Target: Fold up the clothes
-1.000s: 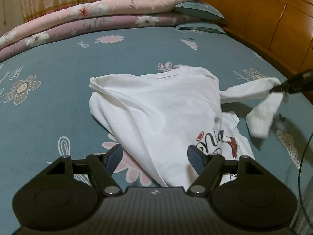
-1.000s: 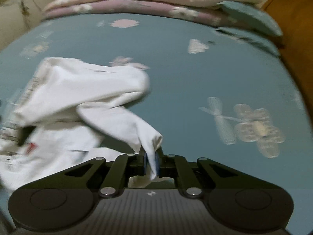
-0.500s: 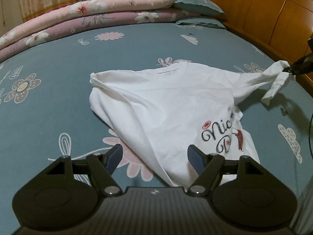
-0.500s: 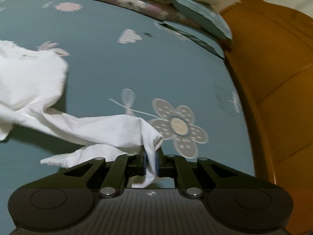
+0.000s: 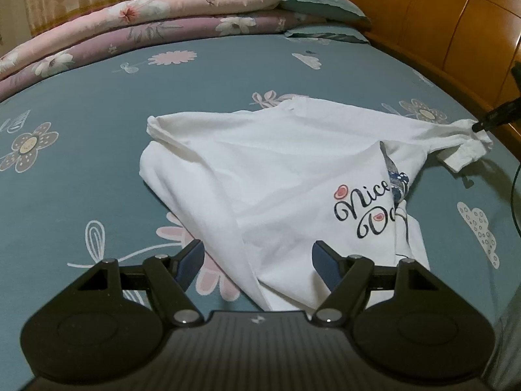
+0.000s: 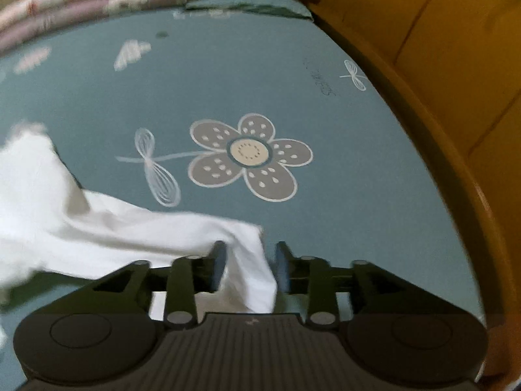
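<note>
A white cotton T-shirt (image 5: 270,176) with a black "Nice" script print lies crumpled on the teal bedsheet (image 5: 97,104), which carries a pattern of flowers and clouds. One sleeve (image 6: 247,260) of it is pulled out to the right, toward the orange wooden bed frame (image 5: 456,22).

The left gripper (image 5: 257,257) hovers over the near edge of the shirt with its blue pads spread wide; it holds nothing.

The jaws of the right gripper (image 6: 249,267) are opening, and the sleeve end hangs between them. The right wrist view is blurred, but the pads seem not to press the cloth anymore.

Folded pink and mauve floral quilts (image 5: 146,22) and a teal pillow (image 5: 322,6) lie at the far side of the bed.
</note>
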Demonstrator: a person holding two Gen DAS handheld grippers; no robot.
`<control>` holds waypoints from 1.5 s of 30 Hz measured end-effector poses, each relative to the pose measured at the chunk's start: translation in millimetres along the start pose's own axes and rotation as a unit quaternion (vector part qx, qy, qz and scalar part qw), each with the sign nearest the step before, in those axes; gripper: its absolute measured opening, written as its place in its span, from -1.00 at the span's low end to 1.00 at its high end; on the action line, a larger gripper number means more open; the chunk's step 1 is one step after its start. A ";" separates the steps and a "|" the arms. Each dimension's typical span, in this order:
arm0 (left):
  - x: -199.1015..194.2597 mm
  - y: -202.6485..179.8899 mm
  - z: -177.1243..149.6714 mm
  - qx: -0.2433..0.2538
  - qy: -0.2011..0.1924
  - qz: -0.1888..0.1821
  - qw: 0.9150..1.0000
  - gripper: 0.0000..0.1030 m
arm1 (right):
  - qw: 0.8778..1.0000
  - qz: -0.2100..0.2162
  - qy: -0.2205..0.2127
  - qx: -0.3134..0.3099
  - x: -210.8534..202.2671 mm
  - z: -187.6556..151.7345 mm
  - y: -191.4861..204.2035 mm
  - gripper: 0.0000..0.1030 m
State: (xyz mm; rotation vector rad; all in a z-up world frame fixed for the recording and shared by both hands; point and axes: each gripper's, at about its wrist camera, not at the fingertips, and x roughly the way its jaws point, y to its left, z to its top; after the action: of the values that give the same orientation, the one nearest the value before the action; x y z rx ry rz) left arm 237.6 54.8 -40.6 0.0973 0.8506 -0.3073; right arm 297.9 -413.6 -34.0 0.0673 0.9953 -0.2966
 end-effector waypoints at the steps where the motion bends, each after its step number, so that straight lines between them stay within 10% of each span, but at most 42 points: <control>1: -0.1 -0.9 -0.5 -0.001 0.000 0.001 1.000 0.44 | 1.000 0.013 -0.007 0.012 -7.4 -5.0 -2.5 -0.14; 10: -3.0 -11.9 -14.6 -0.047 -0.018 -0.010 0.999 0.51 | 0.985 0.142 -0.022 0.100 -37.9 -67.4 2.6 0.09; 18: -13.4 -24.8 -25.3 -0.083 -0.045 -0.004 0.995 0.52 | 0.939 0.233 -0.031 0.253 16.7 -99.0 -2.7 0.09; 19: -14.9 -25.2 -25.8 -0.086 -0.047 -0.002 0.995 0.52 | 0.940 0.233 -0.037 0.248 21.4 -98.3 0.1 0.05; 21: -16.9 -26.0 -27.0 -0.090 -0.049 0.000 0.995 0.52 | 0.944 0.229 -0.046 0.231 26.3 -97.5 5.7 -0.74; 39: -29.3 -53.4 -28.5 -0.058 -0.060 0.014 0.996 0.54 | 0.982 0.101 -0.110 0.117 -89.9 -103.5 -87.4 -0.79; 45: -33.2 -59.0 -26.1 -0.052 -0.064 0.020 0.996 0.54 | 0.993 0.051 -0.109 -0.007 -99.2 -116.5 -73.8 -0.78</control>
State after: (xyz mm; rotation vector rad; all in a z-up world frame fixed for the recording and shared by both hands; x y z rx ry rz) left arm 180.1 11.6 -30.5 -0.0030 0.7350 -0.2275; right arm 132.1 -440.7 -9.0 0.0715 0.7733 -0.1990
